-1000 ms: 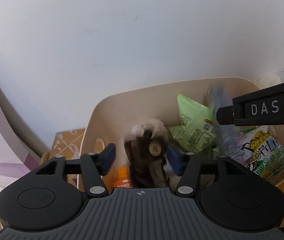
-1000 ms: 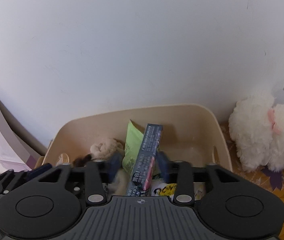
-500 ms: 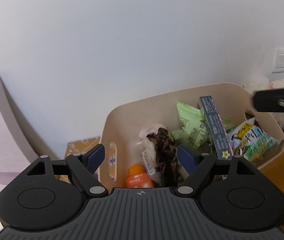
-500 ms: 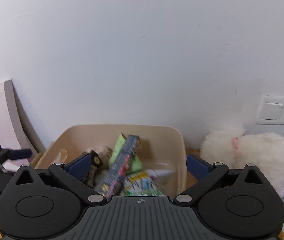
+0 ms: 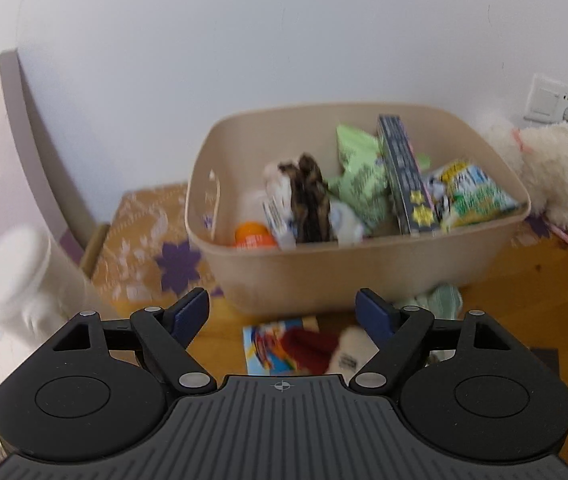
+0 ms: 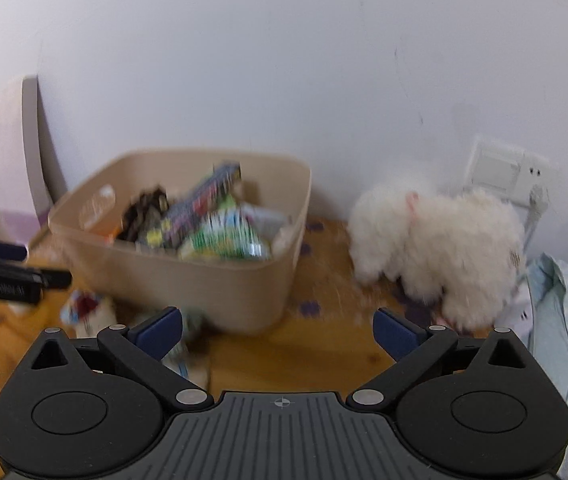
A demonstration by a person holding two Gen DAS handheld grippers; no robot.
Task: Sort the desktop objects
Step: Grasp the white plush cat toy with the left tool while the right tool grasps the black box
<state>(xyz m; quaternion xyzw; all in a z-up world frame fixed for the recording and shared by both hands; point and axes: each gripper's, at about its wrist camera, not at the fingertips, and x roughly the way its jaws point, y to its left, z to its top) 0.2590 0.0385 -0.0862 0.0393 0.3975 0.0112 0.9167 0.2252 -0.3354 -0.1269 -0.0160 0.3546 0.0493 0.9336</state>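
A beige plastic bin (image 5: 364, 276) (image 6: 187, 276) stands against the white wall. Inside it lie a brown patterned cloth (image 5: 310, 200), a dark long box (image 5: 402, 176) (image 6: 199, 204), green snack bags (image 5: 358, 180), a green-and-white packet (image 5: 472, 192) (image 6: 227, 240) and an orange-capped bottle (image 5: 253, 234). My left gripper (image 5: 281, 314) is open and empty, short of the bin's front wall. My right gripper (image 6: 277, 330) is wide open and empty, over the wooden table in front of the bin's right corner. The left gripper's fingers (image 6: 3, 276) show at the left edge of the right wrist view.
A white plush toy (image 6: 436, 244) (image 5: 540, 168) sits right of the bin. A colourful booklet with a red-and-white item (image 5: 304, 346) and a green cloth (image 5: 440, 300) lie before the bin. A white jar (image 5: 15, 276) stands at left, a light-blue cloth (image 6: 556, 312) at right.
Both grippers have opened and pulled back from the bin. The dark long box left the right gripper and the brown cloth left the left gripper; both now lie in the bin.
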